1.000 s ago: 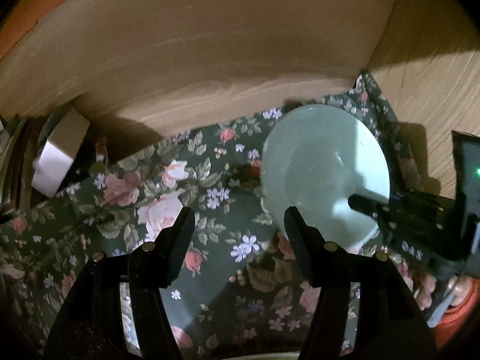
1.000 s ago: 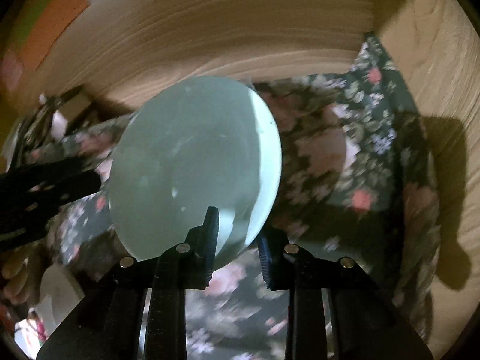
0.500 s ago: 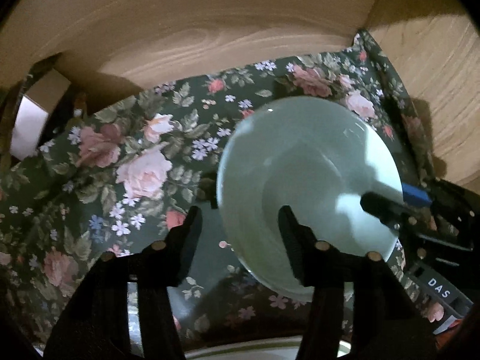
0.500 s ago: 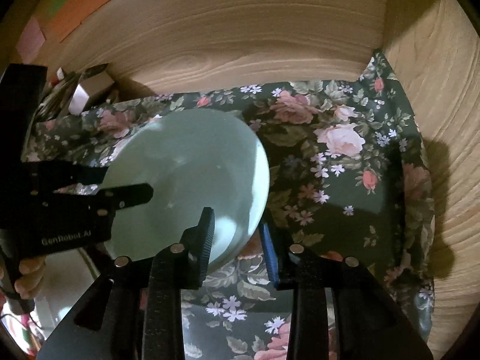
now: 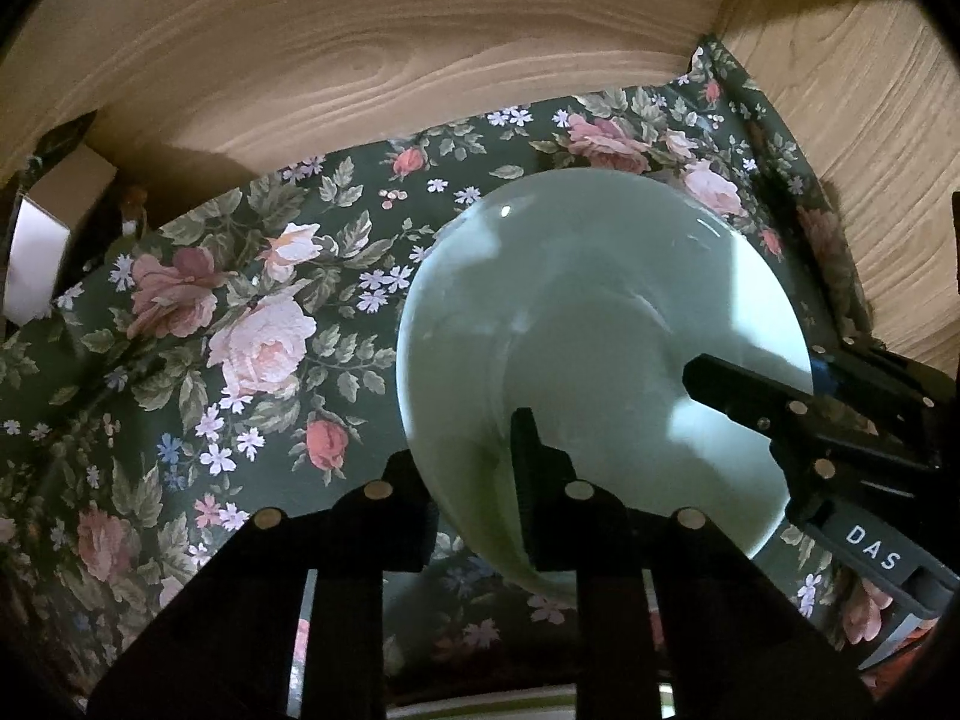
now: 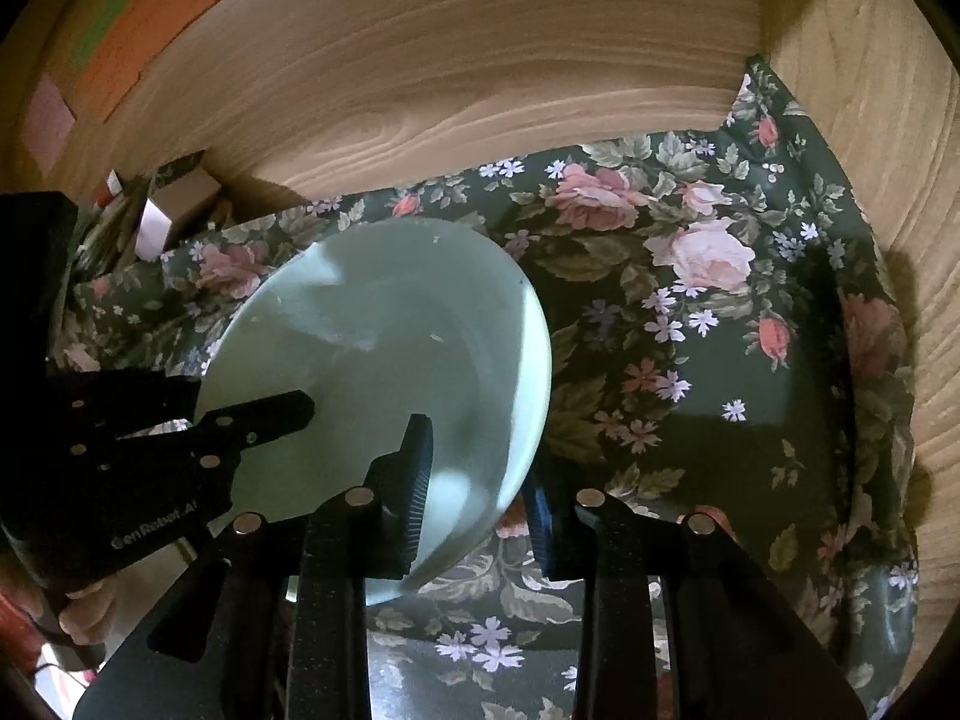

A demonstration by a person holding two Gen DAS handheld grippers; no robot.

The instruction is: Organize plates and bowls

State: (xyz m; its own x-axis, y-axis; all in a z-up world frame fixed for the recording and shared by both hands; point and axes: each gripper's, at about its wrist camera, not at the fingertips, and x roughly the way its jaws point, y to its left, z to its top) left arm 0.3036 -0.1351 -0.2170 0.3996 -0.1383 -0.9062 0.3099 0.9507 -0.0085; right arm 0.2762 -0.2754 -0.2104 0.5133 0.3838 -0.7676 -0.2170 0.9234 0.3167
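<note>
A pale green plate (image 5: 588, 324) is held tilted above a floral cloth (image 5: 240, 330) inside a wooden cabinet. My left gripper (image 5: 468, 468) is shut on the plate's near left rim, one finger over it and one under. My right gripper (image 6: 474, 462) is shut on the plate's (image 6: 384, 324) right rim. In the left wrist view the right gripper (image 5: 708, 378) reaches over the plate from the right. In the right wrist view the left gripper (image 6: 288, 408) reaches over it from the left.
Wooden walls close the back (image 5: 360, 60) and right side (image 6: 870, 90). A small white box (image 5: 36, 252) and clutter sit at the far left. A light rim of another dish (image 5: 480, 708) shows at the bottom edge, below the left gripper.
The left gripper has moved right onto the plate and closed on its rim. The right gripper kept its hold while the plate came lower and nearer the cloth.
</note>
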